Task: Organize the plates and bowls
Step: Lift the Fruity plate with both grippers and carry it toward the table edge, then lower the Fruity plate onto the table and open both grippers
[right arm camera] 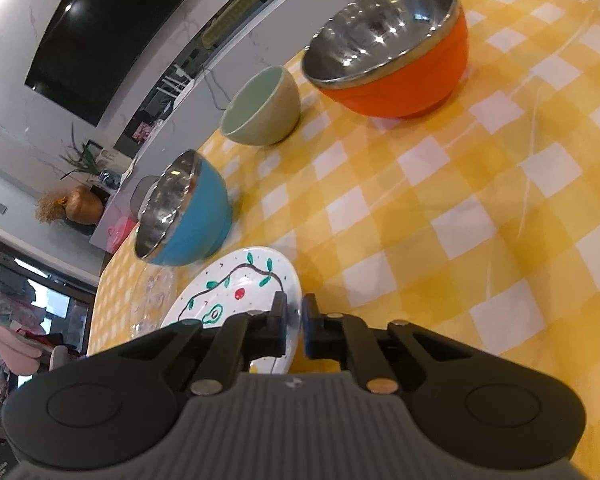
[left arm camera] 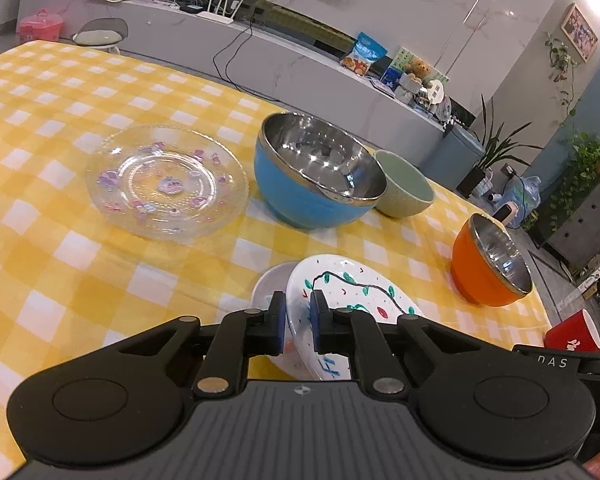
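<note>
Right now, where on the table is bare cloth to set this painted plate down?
Both grippers, left and right, pinch the painted plate. Bare checkered cloth lies below the orange bowl, and also left of the glass plate. It is crowded where the blue bowl touches the green bowl.

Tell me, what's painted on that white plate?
Green leaves on a dark vine, red dots on the white plate; clearest in the right wrist view.

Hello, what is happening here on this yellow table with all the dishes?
A person is tidying dishes with two hand-held grippers. Both the left gripper and the right gripper are closed on the rim of the same white painted plate, held tilted above the checked tablecloth. A clear glass plate, a blue bowl, a green bowl and an orange bowl stand separately on the table, not yet stacked.
</note>
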`<action>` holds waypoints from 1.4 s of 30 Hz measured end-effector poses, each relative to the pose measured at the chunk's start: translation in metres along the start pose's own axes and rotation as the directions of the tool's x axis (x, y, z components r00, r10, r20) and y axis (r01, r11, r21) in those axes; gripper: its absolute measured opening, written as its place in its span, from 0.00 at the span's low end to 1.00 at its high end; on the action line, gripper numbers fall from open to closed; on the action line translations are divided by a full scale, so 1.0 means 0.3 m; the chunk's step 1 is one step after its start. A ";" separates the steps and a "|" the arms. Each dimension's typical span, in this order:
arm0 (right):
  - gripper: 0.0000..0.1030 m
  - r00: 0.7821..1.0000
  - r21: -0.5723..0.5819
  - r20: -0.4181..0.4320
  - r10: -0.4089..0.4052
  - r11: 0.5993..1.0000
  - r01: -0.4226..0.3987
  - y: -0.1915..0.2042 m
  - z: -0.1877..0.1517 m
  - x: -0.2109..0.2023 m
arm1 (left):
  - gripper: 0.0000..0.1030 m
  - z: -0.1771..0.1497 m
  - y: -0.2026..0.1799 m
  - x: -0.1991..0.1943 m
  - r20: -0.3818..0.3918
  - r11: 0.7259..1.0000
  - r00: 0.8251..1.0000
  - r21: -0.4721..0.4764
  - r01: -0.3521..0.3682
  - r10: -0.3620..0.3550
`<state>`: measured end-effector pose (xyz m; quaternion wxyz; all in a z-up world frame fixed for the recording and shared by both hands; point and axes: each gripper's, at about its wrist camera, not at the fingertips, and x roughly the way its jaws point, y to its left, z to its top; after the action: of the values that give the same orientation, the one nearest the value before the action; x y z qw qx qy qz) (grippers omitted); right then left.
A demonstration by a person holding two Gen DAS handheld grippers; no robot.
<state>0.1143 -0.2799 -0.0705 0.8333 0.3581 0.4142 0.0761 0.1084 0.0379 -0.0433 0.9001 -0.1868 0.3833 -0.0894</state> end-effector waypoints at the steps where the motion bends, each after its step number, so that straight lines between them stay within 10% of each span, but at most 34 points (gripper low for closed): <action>1: 0.05 1.000 -0.011 -0.002 0.005 1.000 -0.005 0.008 -0.004 -0.005 | 0.13 -0.003 0.004 -0.017 0.004 1.000 1.000 -0.003 0.000 0.000; 23: 0.05 0.982 -0.203 -0.179 0.055 0.975 -0.092 0.150 -0.288 0.005 | 0.14 -0.161 0.239 -0.247 -0.051 0.985 0.990 -0.113 -0.133 0.128; 42: 0.08 0.988 -0.338 -0.154 0.007 0.939 -0.059 0.174 -0.333 0.033 | 0.18 -0.205 0.179 -0.210 -0.033 0.963 0.969 0.119 -0.240 0.246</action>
<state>0.0552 -0.1842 -0.0822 0.8477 0.2081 0.4504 0.1876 0.0214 0.0897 -0.0629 0.9042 -0.0842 0.4186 -0.0045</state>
